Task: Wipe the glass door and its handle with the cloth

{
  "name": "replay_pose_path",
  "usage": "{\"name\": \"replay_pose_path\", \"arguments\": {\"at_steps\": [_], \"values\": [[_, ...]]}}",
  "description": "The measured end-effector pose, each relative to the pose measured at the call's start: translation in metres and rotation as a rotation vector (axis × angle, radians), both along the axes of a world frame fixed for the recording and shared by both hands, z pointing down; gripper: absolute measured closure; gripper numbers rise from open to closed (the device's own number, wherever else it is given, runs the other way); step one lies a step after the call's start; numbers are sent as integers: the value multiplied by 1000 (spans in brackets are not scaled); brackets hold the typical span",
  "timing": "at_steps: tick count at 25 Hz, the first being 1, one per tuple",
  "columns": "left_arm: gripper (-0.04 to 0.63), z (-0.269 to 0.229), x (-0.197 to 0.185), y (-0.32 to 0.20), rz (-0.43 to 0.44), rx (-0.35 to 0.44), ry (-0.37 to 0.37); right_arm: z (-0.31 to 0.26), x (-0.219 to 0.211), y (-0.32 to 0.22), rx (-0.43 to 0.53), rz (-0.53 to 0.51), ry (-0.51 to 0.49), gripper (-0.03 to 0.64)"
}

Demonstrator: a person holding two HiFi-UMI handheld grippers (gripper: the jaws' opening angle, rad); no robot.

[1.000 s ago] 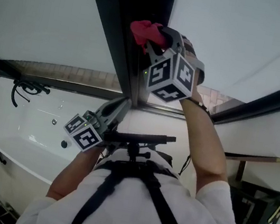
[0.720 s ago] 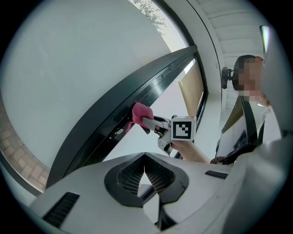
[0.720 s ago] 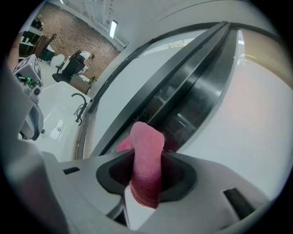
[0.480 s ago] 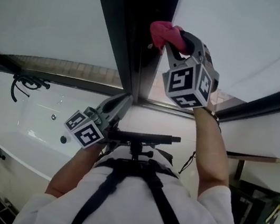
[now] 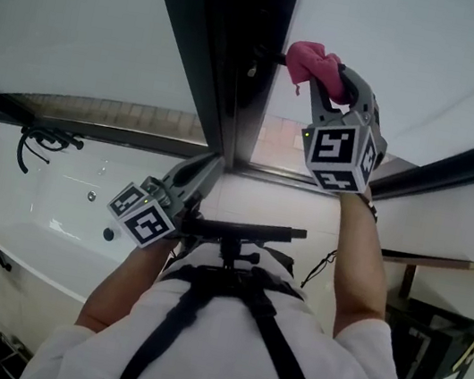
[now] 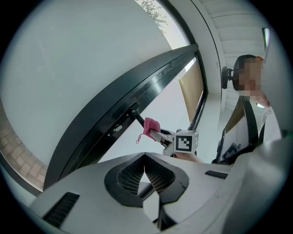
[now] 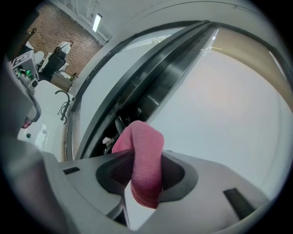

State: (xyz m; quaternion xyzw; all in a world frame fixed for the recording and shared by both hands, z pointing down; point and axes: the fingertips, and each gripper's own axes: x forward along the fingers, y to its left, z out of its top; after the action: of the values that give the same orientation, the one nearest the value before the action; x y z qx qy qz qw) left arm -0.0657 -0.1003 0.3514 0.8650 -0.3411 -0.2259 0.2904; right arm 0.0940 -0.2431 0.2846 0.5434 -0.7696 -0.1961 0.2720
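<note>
Pinched in the fingers of the right gripper [image 5: 323, 74], the cloth [image 5: 311, 60] is held at the free end of the handle [image 5: 270, 55], just left of it at upper centre; the left gripper [image 5: 211, 169] is kept closed, empty.

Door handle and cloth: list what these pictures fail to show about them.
The handle: in the head view it is black on the black door frame, outline lost; in the right gripper view it is mostly behind the cloth.
Cloth-to-handle contact: left gripper view, too small; right gripper view, the cloth itself covers it.
Cloth's full size: bunched in the right gripper, the rest hidden inside its grip.
</note>
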Motion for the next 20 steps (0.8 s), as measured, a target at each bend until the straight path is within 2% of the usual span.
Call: {"name": "replay_pose_path", "arguments": {"at_steps": [4,11,15,20], "values": [[593,-1,-7,-2,-5,-4,-4,22,15,-5,-60,51,-14,478],[593,-3,-8,-3,-11,-7,-2,39,29,-11,-104,90,-23,479],[594,0,-8,-2,-15,-14,-2,69,44,-11,-190,135,-13,479],[594,4,-9,-3,-14,-17,-2,98,39,-4,-277,129,-92,479]]}}
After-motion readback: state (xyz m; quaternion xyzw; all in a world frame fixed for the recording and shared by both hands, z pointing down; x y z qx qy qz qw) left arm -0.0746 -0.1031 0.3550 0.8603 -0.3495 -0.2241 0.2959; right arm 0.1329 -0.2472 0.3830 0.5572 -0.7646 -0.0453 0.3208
